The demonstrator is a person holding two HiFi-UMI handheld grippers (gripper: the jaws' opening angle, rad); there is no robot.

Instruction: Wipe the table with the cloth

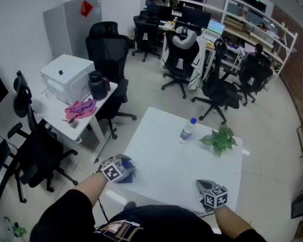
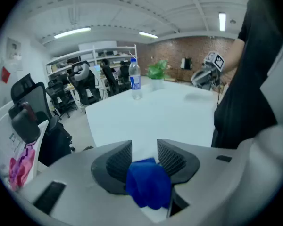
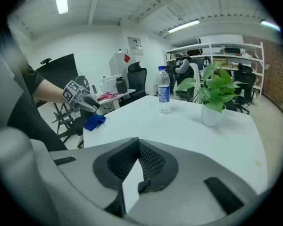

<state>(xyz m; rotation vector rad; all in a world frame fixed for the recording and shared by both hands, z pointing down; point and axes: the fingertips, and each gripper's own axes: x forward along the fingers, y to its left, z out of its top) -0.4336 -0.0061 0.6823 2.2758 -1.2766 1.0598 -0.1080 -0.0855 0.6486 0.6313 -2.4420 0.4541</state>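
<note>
A bunched blue cloth [image 2: 148, 182] is pinched between the pads of my left gripper [image 2: 144, 154]. In the head view that gripper [image 1: 122, 169] rests with the cloth [image 1: 127, 176] at the near left corner of the white table [image 1: 161, 160]. The right gripper view shows the cloth [image 3: 94, 122] lying on the table's corner under the left gripper [image 3: 92, 105]. My right gripper [image 1: 202, 185] hovers at the table's near right edge. Its jaws [image 3: 138, 154] stand together with nothing between them.
A water bottle [image 1: 187, 130] and a small potted plant [image 1: 221, 139] stand at the table's far side. To the left is a desk [image 1: 55, 112] with a white printer [image 1: 66, 76], a pink cloth [image 1: 81, 108] and a black jug [image 1: 97, 85]. Office chairs [image 1: 110, 59] ring the floor.
</note>
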